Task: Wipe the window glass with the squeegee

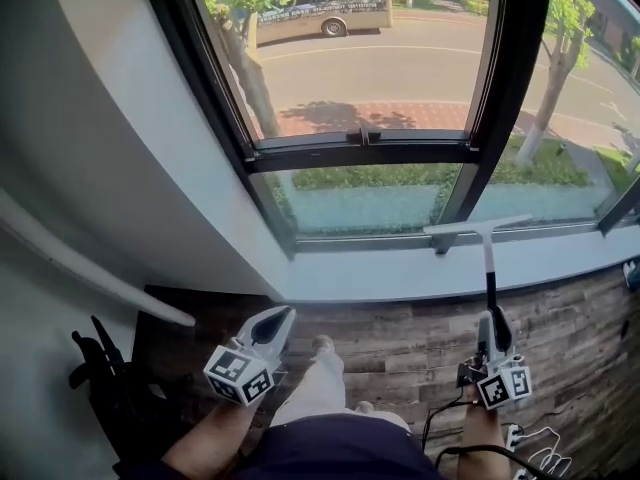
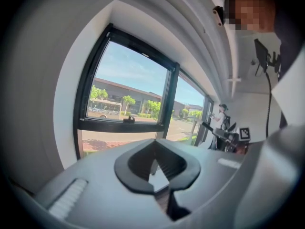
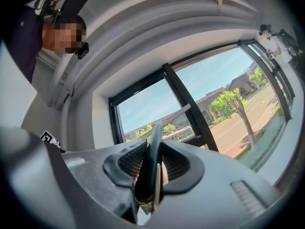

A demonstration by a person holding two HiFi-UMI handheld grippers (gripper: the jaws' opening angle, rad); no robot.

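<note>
The squeegee (image 1: 489,258) has a white blade and a black-and-white handle. My right gripper (image 1: 493,330) is shut on the handle's lower end and holds it upright, with the blade level with the white sill (image 1: 400,276), just short of the lower window glass (image 1: 370,206). In the right gripper view the dark handle (image 3: 153,149) runs up between the jaws of my right gripper (image 3: 155,147). Low at the left, my left gripper (image 1: 281,318) points toward the sill and is shut, with nothing held. In its own view my left gripper (image 2: 153,146) faces the black-framed window (image 2: 125,104).
A black mullion (image 1: 505,98) divides the panes, and a window handle (image 1: 364,136) sits on the crossbar. The floor (image 1: 420,333) is wood plank. A black stand (image 1: 105,388) is at the lower left, cables and a power strip (image 1: 530,438) at the lower right. Another person (image 2: 222,118) stands further along the windows.
</note>
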